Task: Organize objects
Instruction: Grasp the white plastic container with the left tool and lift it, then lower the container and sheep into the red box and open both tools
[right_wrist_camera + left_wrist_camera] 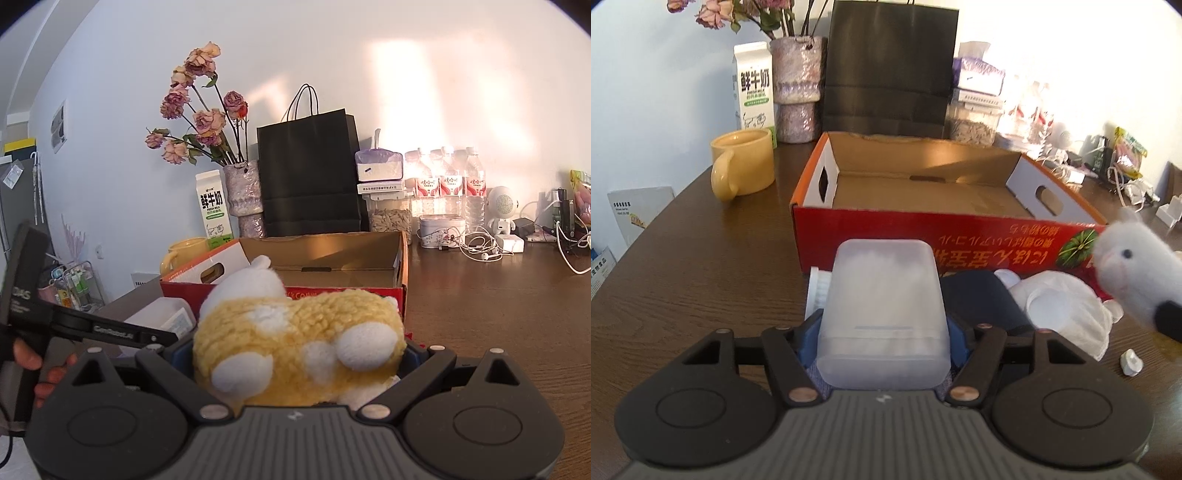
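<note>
The left gripper (882, 332) had its blue pads pressed against both sides of a frosted plastic box (882, 317), pinching it just above a brown wooden table (701, 258). A white ribbed cap (818, 291) peeked out at the box's 9 o'clock. A dark object (982, 299) lay at its 3 o'clock, with a white mask (1067, 314) beyond it and a small white piece (1131, 363) on the table at 4 o'clock.

At 12 o'clock from the left gripper sat a red cardboard tray (923, 236) — open, its brown floor bare. A yellow mug (742, 164) stood at the tray's 10 o'clock, a milk carton (753, 92) and a vase (799, 88) of dried roses behind it, and a black paper bag (890, 66) at the tray's 12 o'clock.

The right gripper (295, 363) was clamped on a yellow-and-white plush toy (299, 343), held in front of the tray's near wall. In the left wrist view, the toy's white head entered at 3 o'clock. In the right wrist view, the left gripper's handle came in from 9 o'clock, with a person's fingers (26, 356) wrapped around it and the frosted box beyond.

Along the wall at 2 o'clock of the right view stood water bottles (447, 184), a seed jar (389, 219) and a tangle of white cables (480, 247).
</note>
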The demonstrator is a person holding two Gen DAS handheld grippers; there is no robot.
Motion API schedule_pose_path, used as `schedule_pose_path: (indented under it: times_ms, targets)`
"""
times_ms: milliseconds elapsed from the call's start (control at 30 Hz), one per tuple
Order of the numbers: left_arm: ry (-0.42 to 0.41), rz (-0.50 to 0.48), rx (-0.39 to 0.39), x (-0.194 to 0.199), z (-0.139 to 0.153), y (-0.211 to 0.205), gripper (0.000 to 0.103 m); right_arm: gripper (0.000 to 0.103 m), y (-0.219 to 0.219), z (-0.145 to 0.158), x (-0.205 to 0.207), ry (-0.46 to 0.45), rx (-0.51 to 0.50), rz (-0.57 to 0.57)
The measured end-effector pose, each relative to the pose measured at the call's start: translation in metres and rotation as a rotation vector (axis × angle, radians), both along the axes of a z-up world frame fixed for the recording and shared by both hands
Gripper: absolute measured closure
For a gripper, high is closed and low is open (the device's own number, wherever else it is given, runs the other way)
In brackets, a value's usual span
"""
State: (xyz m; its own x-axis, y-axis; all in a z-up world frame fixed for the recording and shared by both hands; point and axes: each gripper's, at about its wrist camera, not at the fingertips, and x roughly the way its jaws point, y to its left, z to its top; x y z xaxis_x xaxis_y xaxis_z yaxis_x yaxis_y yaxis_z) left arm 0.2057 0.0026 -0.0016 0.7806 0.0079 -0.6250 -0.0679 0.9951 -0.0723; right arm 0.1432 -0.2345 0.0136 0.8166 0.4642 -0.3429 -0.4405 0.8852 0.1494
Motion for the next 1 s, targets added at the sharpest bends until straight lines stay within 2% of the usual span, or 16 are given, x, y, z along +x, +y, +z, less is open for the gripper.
schedule_pose_path:
  times_ms: [300,467,633,767,1000]
  targets:
    - [-0.099,-0.031,-0.038,0.001,0.032,-0.006,0.037,0.005,0.019,0.015,0.020,-0.057,-0.002,-0.014]
    - [-0.144,-0.024,-0.071,0.016,0.047,-0.003,0.037,0.005,0.033,0.023,0.042,-0.083,-0.007,-0.036]
    - [-0.177,0.000,-0.061,0.040,0.061,0.000,0.037,0.005,0.044,0.034,0.068,-0.111,-0.016,-0.071]
    - [-0.171,0.020,-0.042,0.072,0.066,0.000,0.037,0.005,0.054,0.037,0.098,-0.101,-0.026,-0.095]
    - [-0.100,0.047,0.019,0.125,0.048,0.004,0.037,0.005,0.073,0.022,0.153,-0.021,-0.084,-0.121]
